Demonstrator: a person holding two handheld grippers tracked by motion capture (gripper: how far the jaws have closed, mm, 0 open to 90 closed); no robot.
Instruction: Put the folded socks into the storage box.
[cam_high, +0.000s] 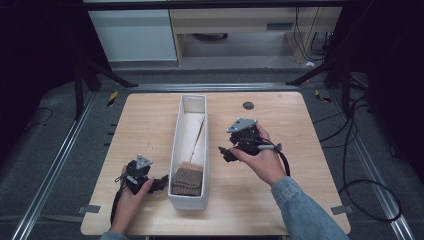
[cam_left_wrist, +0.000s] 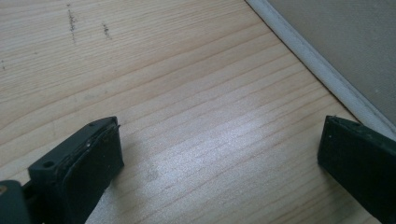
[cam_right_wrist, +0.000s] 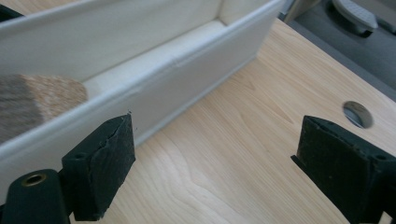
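Brown knitted cloth (cam_high: 187, 179) lies folded in the near end of the long white box (cam_high: 176, 145), between both grippers. Left gripper (cam_high: 161, 183) rests released beside it, nothing between its fingers (cam_left_wrist: 91, 163). Right gripper (cam_high: 225, 151), fingers (cam_right_wrist: 105, 156) spread and empty, hovers just beside the box's wall.

One long white bin (cam_high: 190, 150) is sitting on one wooden counter (cam_high: 280, 200). Inside it, one brown folded knit cloth (cam_high: 188, 179) is lying. Two grippers, left gripper (cam_high: 161, 182) and right gripper (cam_high: 224, 151), are hovering beside it.

Lab: floor rails (cam_high: 50, 165), cables (cam_high: 370, 190), black curtains (cam_high: 30, 45)
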